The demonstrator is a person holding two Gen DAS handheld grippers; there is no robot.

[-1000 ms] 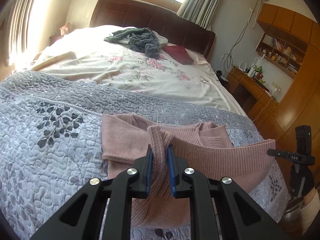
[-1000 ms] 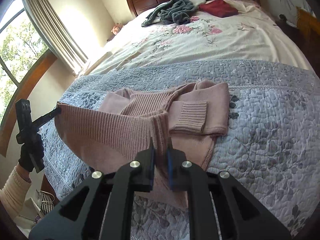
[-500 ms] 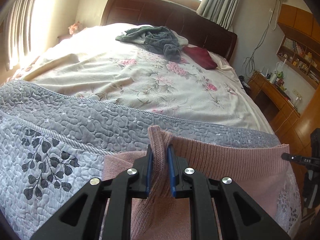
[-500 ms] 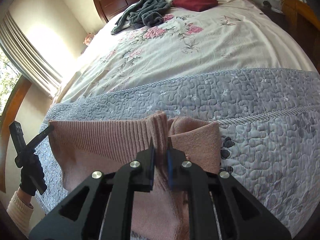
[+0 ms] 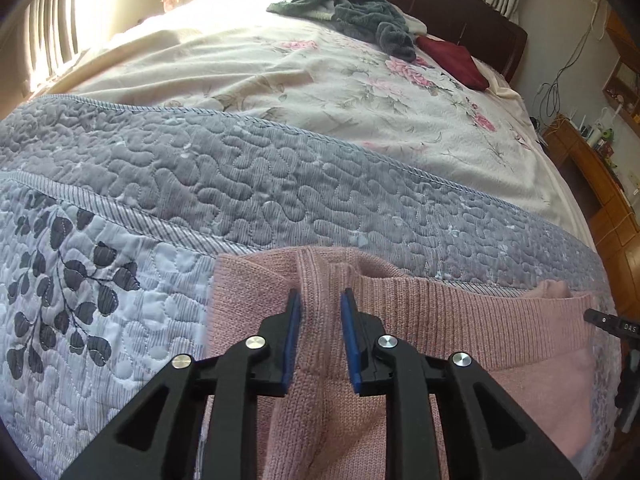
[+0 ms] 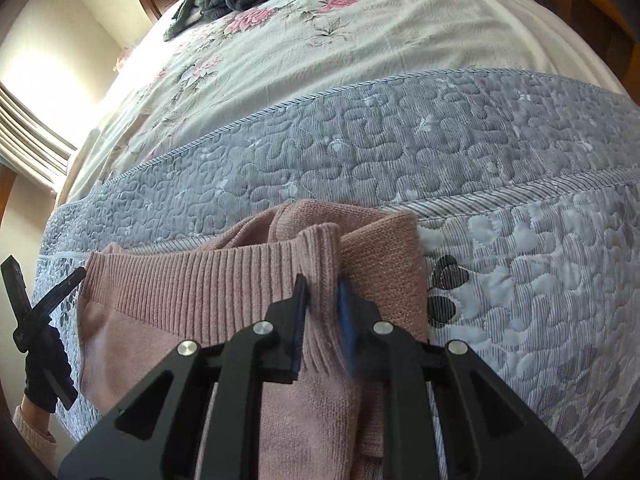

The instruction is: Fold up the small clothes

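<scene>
A pink knitted sweater (image 5: 460, 320) lies folded on the grey-blue quilt (image 5: 240, 184), its ribbed hem laid over the upper part. My left gripper (image 5: 320, 308) is low over the sweater's left end. Its fingers stand slightly apart around a raised ridge of knit, which sits loose between them. My right gripper (image 6: 322, 292) is at the sweater's (image 6: 180, 280) right end, still pinching a ridge of the ribbed hem. Its right fingertip is blurred. Each gripper shows at the edge of the other's view, right gripper (image 5: 612, 324) and left gripper (image 6: 44, 308), the latter held by a black-gloved hand (image 6: 44, 376).
Beyond the quilt lies a cream floral sheet (image 5: 360, 92). A heap of grey-green clothes (image 5: 360, 12) and a dark red garment (image 5: 452, 60) lie near the headboard. A wooden desk (image 5: 592, 168) stands right of the bed. Window and curtains are on the left.
Both grippers carried the sweater's hem forward and down onto its upper part, completing the fold. The left fingers have parted a little. The right fingers have barely moved.
</scene>
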